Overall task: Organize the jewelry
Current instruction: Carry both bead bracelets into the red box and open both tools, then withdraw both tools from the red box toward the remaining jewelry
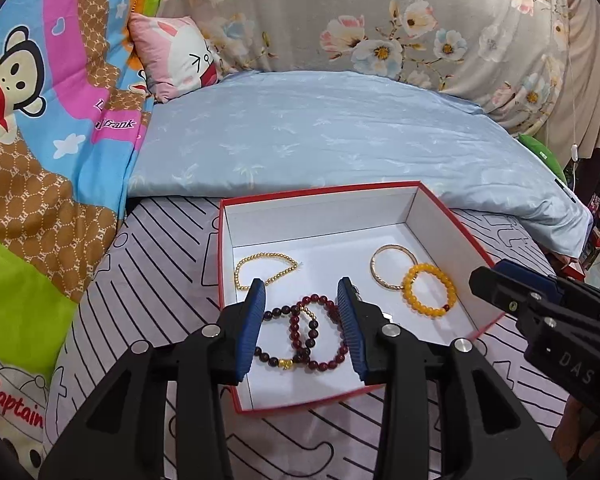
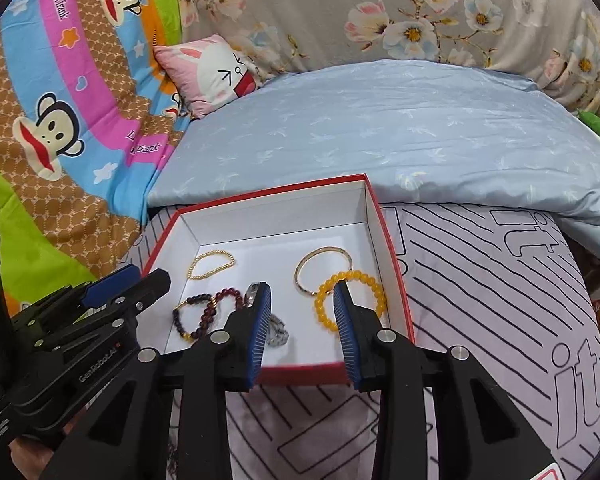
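Note:
A red box with a white inside [image 1: 324, 216] [image 2: 276, 216] lies on the bed. In it lie a gold bead chain [image 1: 266, 270] [image 2: 212, 265], two dark red bead bracelets overlapping [image 1: 314, 334] [image 2: 204, 312], a gold bangle [image 1: 394, 270] [image 2: 322, 268], a yellow bead bracelet [image 1: 430, 292] [image 2: 352, 300] and a silver watch [image 2: 276, 330], partly hidden by my right finger. My left gripper [image 1: 302, 328] is open and empty over the dark bracelets. My right gripper [image 2: 302, 328] is open and empty over the box's near part, between the watch and the yellow bracelet.
The box rests on a grey striped sheet [image 2: 480, 300]. A light blue duvet [image 1: 320, 128] lies behind it. A colourful monkey-print quilt [image 1: 52, 140] is at the left, with a pink pillow [image 1: 176, 56]. A floral cover [image 1: 380, 20] is at the back.

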A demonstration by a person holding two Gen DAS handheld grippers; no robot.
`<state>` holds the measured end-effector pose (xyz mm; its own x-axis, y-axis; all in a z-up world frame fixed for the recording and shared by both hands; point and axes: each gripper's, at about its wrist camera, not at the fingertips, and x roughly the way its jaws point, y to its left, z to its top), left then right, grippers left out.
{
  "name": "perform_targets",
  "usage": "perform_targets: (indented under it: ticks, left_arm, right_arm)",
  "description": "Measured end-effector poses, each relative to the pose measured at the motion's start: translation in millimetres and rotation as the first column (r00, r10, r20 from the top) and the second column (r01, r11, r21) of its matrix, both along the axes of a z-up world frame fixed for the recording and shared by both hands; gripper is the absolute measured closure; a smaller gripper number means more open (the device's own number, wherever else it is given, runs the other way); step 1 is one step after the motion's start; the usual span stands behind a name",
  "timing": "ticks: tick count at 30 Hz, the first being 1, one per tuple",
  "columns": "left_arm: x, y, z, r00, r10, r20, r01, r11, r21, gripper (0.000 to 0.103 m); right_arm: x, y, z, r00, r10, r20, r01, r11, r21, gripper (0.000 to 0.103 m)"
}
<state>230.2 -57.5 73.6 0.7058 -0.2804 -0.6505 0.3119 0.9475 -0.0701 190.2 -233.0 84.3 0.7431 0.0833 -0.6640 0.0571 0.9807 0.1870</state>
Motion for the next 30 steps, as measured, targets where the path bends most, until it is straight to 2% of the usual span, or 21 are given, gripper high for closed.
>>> perform_targets:
  ticks: [9, 13, 15, 19, 30]
  left_arm:
    - [-37, 13, 12, 1.000, -0.001, 0.021, 0.001, 1.000, 0.007, 0.064]
    - [-58, 27, 16, 1.000, 0.005, 0.023, -0.005, 1.000, -0.011, 0.056]
    - [-70, 36, 15, 1.000, 0.014, 0.021, -0.013, 1.000, -0.018, 0.055]
    - [-91, 52, 6, 0.999, 0.033, 0.002, -0.033, 0.999, -0.024, 0.055]
    - [-144, 69, -35, 0.995, 0.071, -0.065, -0.071, 0.997, 0.005, 0.055]
  right_arm:
    - [-45, 11, 11, 1.000, 0.009, 0.019, -0.009, 1.000, -0.014, 0.067]
    - [-71, 18, 10, 1.000, 0.017, 0.017, -0.016, 0.999, -0.037, 0.067]
    - [-84, 21, 8, 1.000, 0.022, 0.011, -0.022, 0.999, -0.046, 0.067]
    - [-114, 30, -3, 0.999, 0.039, -0.013, -0.040, 0.997, -0.059, 0.067]
    - [-173, 57, -43, 0.988, 0.099, -0.115, -0.100, 0.995, -0.007, 0.067]
